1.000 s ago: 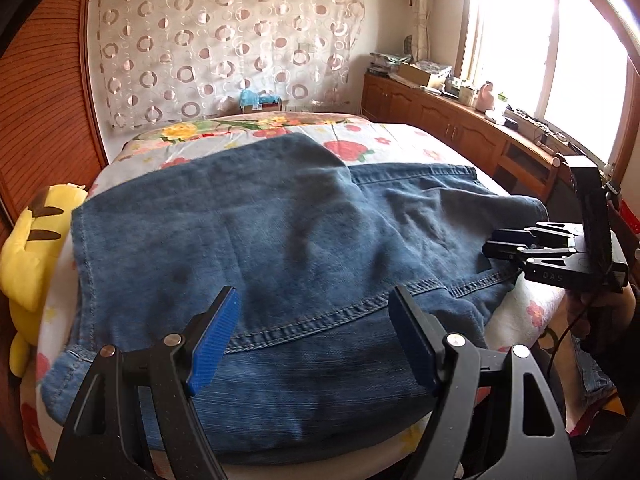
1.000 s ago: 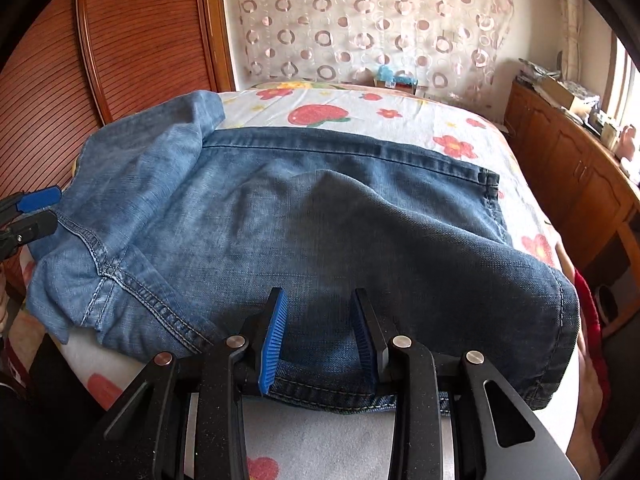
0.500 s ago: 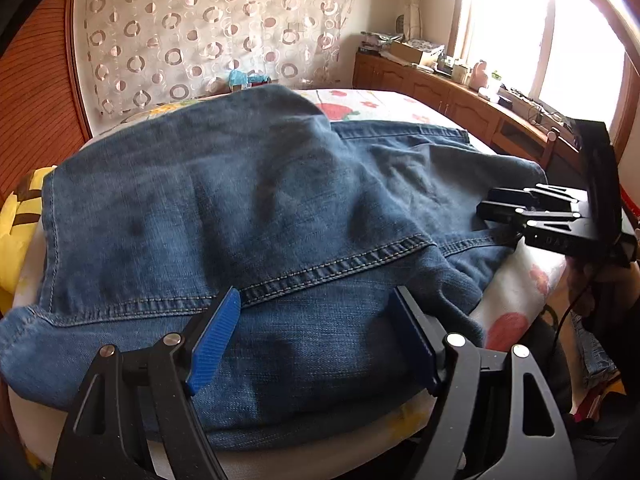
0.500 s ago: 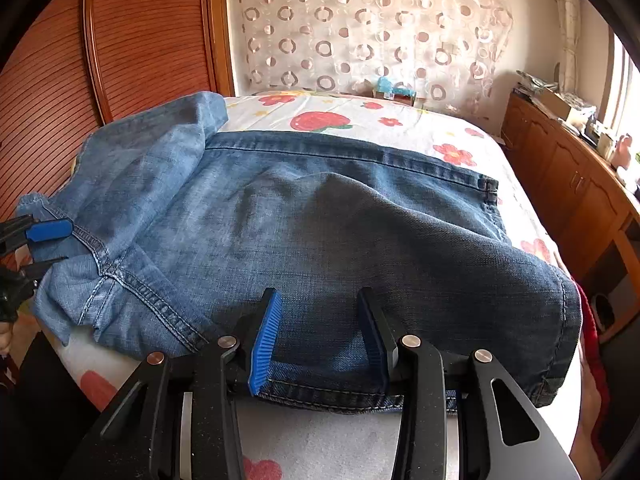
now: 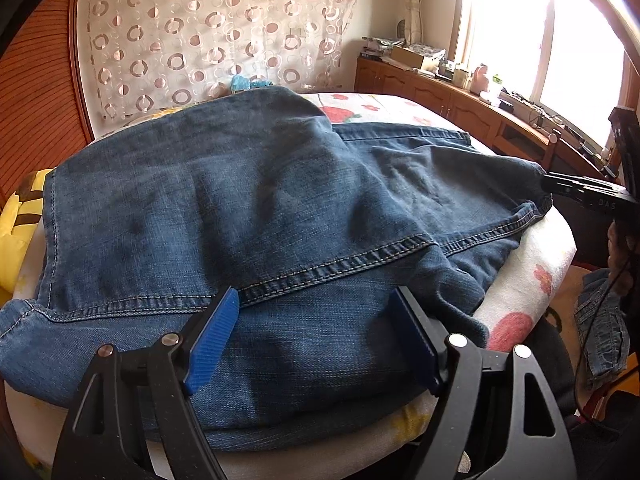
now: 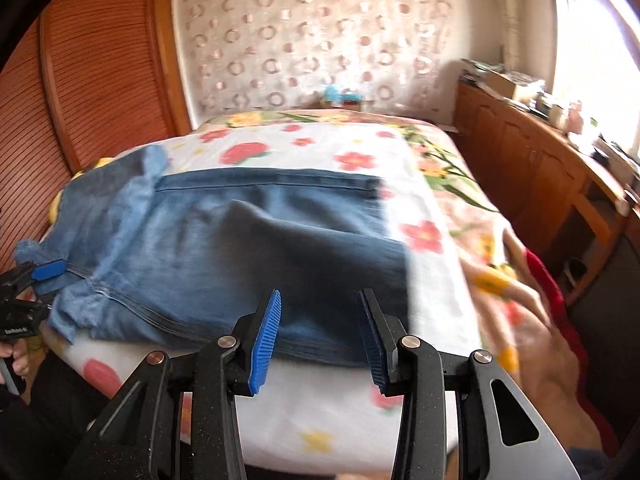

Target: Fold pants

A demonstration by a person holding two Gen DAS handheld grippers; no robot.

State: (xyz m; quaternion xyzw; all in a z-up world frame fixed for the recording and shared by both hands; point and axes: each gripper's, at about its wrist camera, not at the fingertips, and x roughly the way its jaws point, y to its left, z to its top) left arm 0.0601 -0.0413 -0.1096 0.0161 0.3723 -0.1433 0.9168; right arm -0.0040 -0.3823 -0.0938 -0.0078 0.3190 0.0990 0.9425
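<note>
Blue denim pants (image 5: 248, 208) stitched in tan thread, white bedsheet (image 6: 320, 148) printed with red flowers, cream curtain (image 5: 208, 36) patterned with brown rings, black grippers fitted with blue pads (image 5: 212, 336).

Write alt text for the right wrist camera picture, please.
Blue jeans lie folded across a floral bedsheet, blurred by motion. The right claw hangs open at their near edge, gripping nothing; the left claw shows at far left.

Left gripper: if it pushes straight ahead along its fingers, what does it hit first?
Most likely the folded blue denim pants lying on the floral bedsheet. The left gripper is open and angled down at the near layer, with the stitched hem seam just ahead. Depth is unclear, so contact distance is uncertain.
</note>
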